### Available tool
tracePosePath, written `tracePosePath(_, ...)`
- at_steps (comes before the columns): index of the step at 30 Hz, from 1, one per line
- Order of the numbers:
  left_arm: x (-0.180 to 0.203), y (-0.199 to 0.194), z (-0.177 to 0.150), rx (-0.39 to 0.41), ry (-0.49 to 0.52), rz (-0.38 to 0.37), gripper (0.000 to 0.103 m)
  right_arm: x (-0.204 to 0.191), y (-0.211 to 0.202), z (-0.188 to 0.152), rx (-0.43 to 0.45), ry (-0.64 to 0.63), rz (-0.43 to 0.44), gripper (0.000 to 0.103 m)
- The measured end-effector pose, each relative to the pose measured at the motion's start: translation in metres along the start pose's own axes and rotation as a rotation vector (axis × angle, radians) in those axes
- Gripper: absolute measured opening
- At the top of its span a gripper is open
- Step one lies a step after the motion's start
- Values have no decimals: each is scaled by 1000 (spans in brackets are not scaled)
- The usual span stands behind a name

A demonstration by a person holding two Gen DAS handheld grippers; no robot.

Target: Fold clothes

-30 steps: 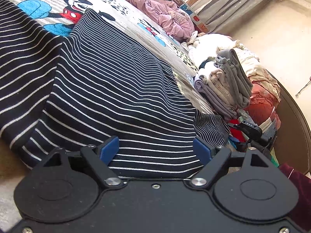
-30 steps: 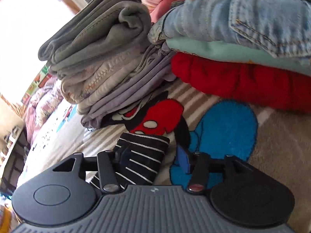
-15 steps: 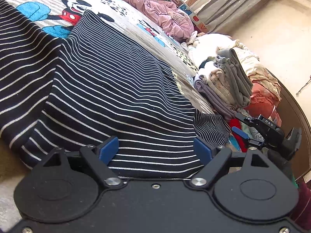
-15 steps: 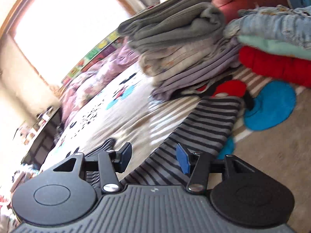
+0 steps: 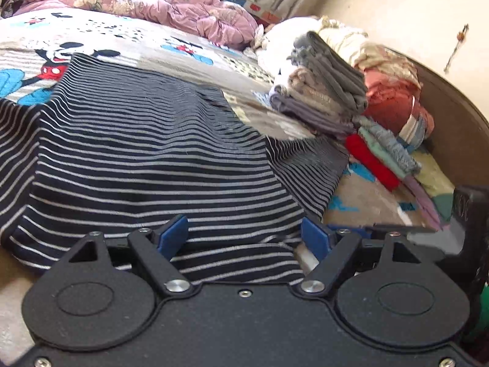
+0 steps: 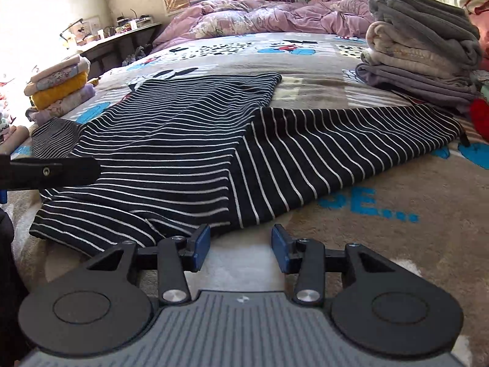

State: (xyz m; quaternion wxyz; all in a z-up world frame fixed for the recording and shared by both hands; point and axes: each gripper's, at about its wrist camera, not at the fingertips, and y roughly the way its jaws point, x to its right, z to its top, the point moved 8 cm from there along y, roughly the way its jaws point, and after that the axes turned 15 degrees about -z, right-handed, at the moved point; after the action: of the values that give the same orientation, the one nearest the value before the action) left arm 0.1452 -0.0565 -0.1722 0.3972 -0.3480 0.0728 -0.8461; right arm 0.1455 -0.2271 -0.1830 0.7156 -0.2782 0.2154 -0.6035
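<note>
A black top with thin white stripes (image 6: 168,140) lies spread on the cartoon-print bedspread (image 6: 397,220). One sleeve (image 6: 366,140) stretches out to the right toward the folded piles. My left gripper (image 5: 244,237) sits low over the near hem (image 5: 238,263). The cloth lies between its blue pads, which are closing but do not press on it. My right gripper (image 6: 241,246) hovers just short of the top's near edge, jaws closing with only bedspread between them. One of the left gripper's fingers (image 6: 52,169) shows at the left edge of the right wrist view.
A pile of grey, beige and lilac folded clothes (image 6: 421,46) stands at the right, with red, mint and denim pieces (image 5: 379,159) beside it. A yellow and floral pile (image 6: 58,91) sits at the bed's left edge. A pink duvet (image 6: 275,15) lies at the head end.
My right gripper left the sleeve end near the folded piles, swept back along the sleeve to the top's near edge and rolled level. The left gripper shifted slightly, rolled, and its jaws narrowed.
</note>
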Motion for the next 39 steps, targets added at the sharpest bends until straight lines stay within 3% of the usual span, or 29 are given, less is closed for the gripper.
tracePosePath(3,16,-5,-2,19,102,30,72,2,-17,11,88,41,16,44)
tracePosePath(5,17,4,-14,-57,134,73,72,-3,-18,25,140,54,46,44)
tracePosePath(9,29,17,-41,-184,282,136,72,-20,8,36,110,66,96,44)
tracePosePath(11,37,13,-46,-202,304,132,72,-26,28,17,23,18,52,44)
tracePosePath(13,42,7,-48,-201,310,126,72,-25,25,11,28,5,35,44)
tracePosePath(17,44,-4,-41,-136,271,102,72,-7,9,6,-17,88,29,44)
tracePosePath(21,35,-12,-27,-32,181,116,71,16,-7,6,9,188,31,45)
tracePosePath(27,13,-16,-13,66,91,94,70,26,5,54,55,223,70,45)
tracePosePath(32,-19,-17,-2,113,-31,68,70,28,65,123,-26,231,106,45)
tracePosePath(35,-32,-20,9,138,-34,78,70,21,111,163,-78,186,90,45)
tracePosePath(39,-49,-23,14,134,-90,78,69,-4,159,198,-83,111,93,45)
